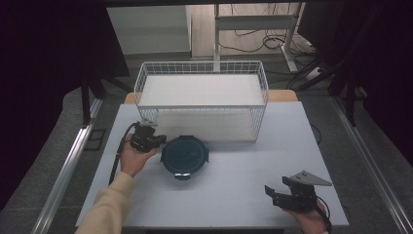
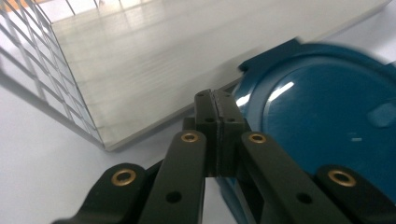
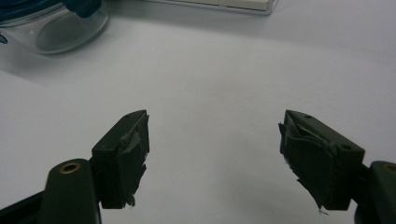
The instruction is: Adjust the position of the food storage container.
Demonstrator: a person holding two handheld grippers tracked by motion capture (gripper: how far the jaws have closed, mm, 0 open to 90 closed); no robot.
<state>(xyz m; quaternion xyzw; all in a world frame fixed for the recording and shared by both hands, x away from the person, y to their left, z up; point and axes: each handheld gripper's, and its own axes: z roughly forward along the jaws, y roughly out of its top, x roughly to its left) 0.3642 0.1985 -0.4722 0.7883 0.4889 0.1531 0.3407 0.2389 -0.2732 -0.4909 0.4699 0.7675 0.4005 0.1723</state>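
**Mia:** Where is the round box with the blue lid [image 1: 184,156]?

**Tom:** It sits near the middle of the table [image 1: 234,195], a bit toward the left edge. It is just in front of the white wire basket [image 1: 202,100], which stands at the far edge.

**Mia:** What is the left gripper [image 1: 157,140] doing?

**Tom:** Its jaws are pressed tight together, right at the left rim of the lid. In the left gripper view I can't tell if they pinch the lid's edge or just touch it.

**Mia:** And the right gripper [image 3: 212,154]?

**Tom:** It is near the front right corner of the table, well apart from the box. Its jaws are spread wide and hold nothing.

**Mia:** So how far is the job?

**Tom:** Nobody told us the job. My guess is the box should go in the basket, or the lid should come off. The lid is on, the box is on the table, and I see nothing in the basket. So I think it has only just begun.
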